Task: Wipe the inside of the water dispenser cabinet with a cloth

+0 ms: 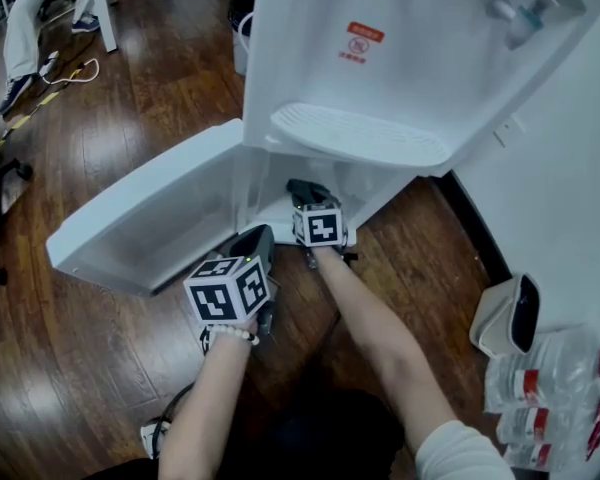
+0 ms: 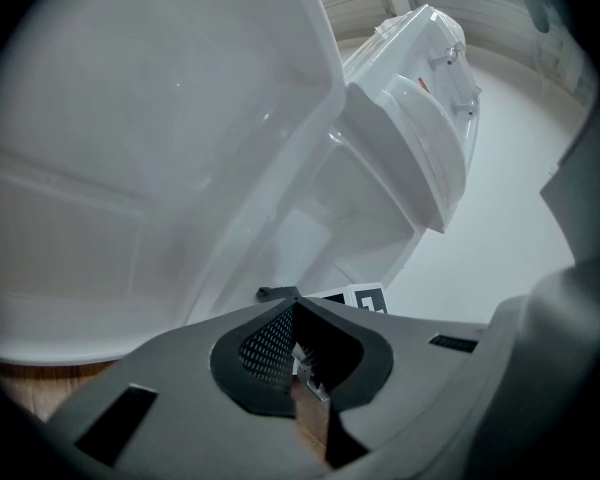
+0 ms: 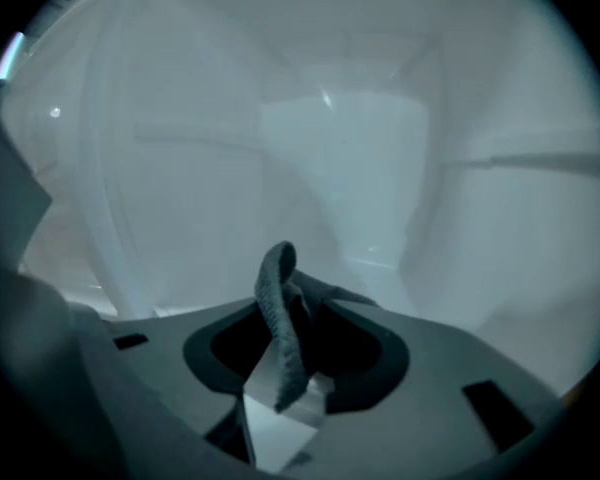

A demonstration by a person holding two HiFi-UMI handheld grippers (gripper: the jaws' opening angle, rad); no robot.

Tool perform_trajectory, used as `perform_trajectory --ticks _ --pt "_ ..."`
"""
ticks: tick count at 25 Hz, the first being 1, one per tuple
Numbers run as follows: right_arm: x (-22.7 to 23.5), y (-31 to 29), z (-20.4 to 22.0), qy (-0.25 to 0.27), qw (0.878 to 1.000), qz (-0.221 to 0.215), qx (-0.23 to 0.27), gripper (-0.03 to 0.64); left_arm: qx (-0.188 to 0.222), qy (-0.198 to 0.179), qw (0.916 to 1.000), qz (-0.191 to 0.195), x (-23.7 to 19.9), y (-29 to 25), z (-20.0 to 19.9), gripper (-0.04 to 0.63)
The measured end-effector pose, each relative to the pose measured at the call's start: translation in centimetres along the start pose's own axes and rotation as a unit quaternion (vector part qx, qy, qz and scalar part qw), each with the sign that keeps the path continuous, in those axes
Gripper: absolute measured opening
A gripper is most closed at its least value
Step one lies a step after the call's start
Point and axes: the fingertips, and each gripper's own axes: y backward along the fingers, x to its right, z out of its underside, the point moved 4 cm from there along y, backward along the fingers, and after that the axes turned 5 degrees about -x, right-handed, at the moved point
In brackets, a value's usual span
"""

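Note:
The white water dispenser point(image 1: 380, 48) stands with its lower cabinet door point(image 1: 150, 218) swung open to the left. My right gripper point(image 1: 308, 193) reaches into the cabinet opening point(image 1: 265, 183). In the right gripper view its jaws point(image 3: 292, 303) stand parted, and a grey cloth point(image 3: 280, 318) lies loosely curled between them above the pale cabinet floor point(image 3: 380, 268). My left gripper point(image 1: 255, 248) hovers at the door's inner edge. In the left gripper view its tips point(image 2: 296, 306) meet with nothing between them, facing the door's inner face point(image 2: 130, 168).
The drip tray point(image 1: 360, 133) juts out above the cabinet. A bin point(image 1: 242, 28) stands behind the dispenser. A seated person point(image 1: 25, 28) is at the far left. A white container point(image 1: 510, 313) and several packets point(image 1: 550, 398) lie by the wall at the right.

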Motion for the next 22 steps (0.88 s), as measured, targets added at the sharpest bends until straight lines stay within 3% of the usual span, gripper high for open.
perform_trajectory --ticks 5,9,13,15,18,22 --pt "-0.9 1.3 0.0 -0.002 0.999 -0.047 0.021 0.298 -0.003 0.002 1.0 0.0 -0.1 -0.2 0.3 -0.005" --pt "-0.2 3.2 -0.2 -0.008 0.996 -0.059 0.066 0.307 -0.005 -0.005 1.0 -0.005 -0.1 -0.5 0.2 -0.003" --pt "0.5 2.0 0.2 -0.008 0.997 -0.062 0.046 0.305 -0.017 -0.026 0.9995 -0.01 0.3 -1.3 0.6 -0.003" --pt "0.3 1.2 0.1 0.003 0.998 -0.06 0.029 0.266 -0.023 -0.032 0.9992 -0.009 0.5 -1.7 1.0 -0.004" --pt "1.3 0.1 -0.3 0.003 1.0 -0.015 0.011 0.05 -0.033 -0.04 0.9986 -0.009 0.7 -2.6 1.2 -0.004" --pt "3.2 -0.8 -0.9 -0.023 0.999 0.04 -0.014 0.023 -0.033 -0.045 0.9984 -0.009 0.7 -3.4 0.6 -0.003"
